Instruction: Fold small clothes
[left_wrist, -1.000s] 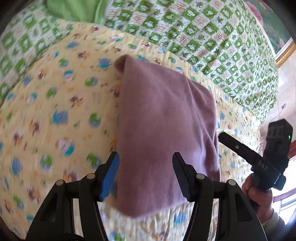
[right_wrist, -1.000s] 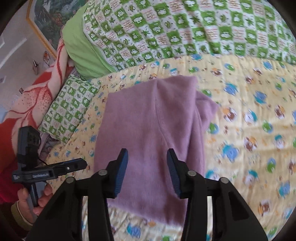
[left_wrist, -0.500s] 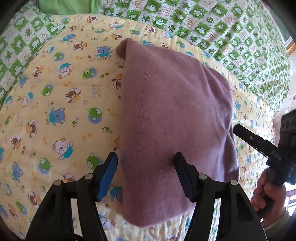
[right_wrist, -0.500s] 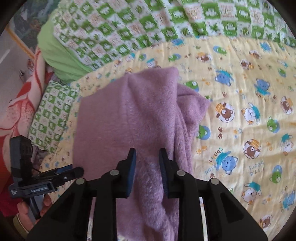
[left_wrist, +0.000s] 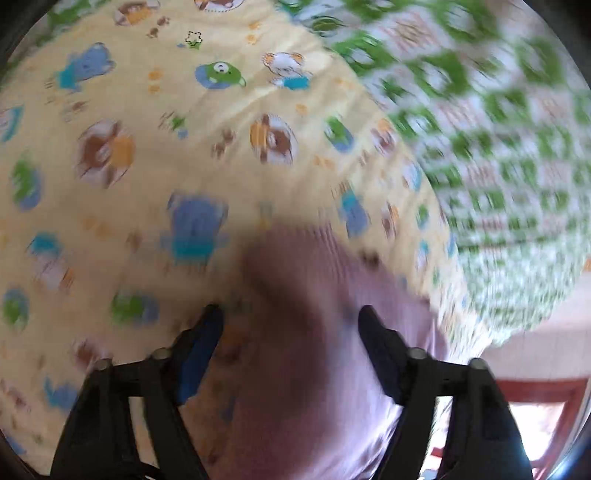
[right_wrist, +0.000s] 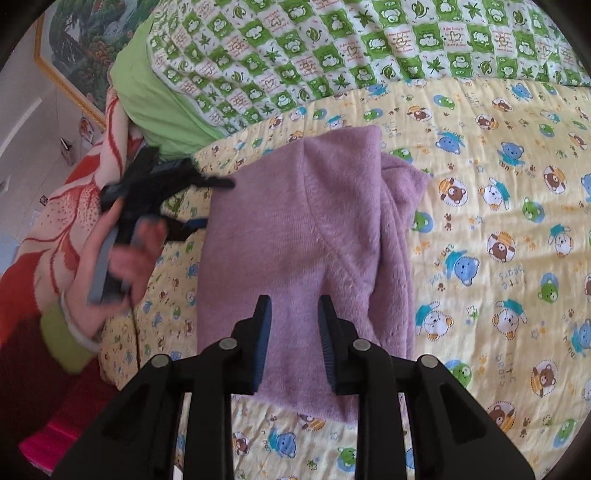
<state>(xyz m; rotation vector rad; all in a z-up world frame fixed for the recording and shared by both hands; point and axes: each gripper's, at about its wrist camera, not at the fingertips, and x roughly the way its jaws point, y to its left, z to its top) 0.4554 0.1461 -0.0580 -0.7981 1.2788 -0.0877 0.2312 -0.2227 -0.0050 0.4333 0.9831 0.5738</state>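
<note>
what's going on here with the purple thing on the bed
A person with a handheld gripper in each hand is folding a small purple garment lying on a yellow bear-print quilt. The right gripper hovers over its near end, jaws slightly apart, holding nothing. The left gripper is at the garment's far-left edge, its jaws closing but not yet gripping.

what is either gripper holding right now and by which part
Nothing surely. Left gripper is closing around the purple garment's edge, not yet pinching; right gripper straddles its near hem, grip unclear.
</note>
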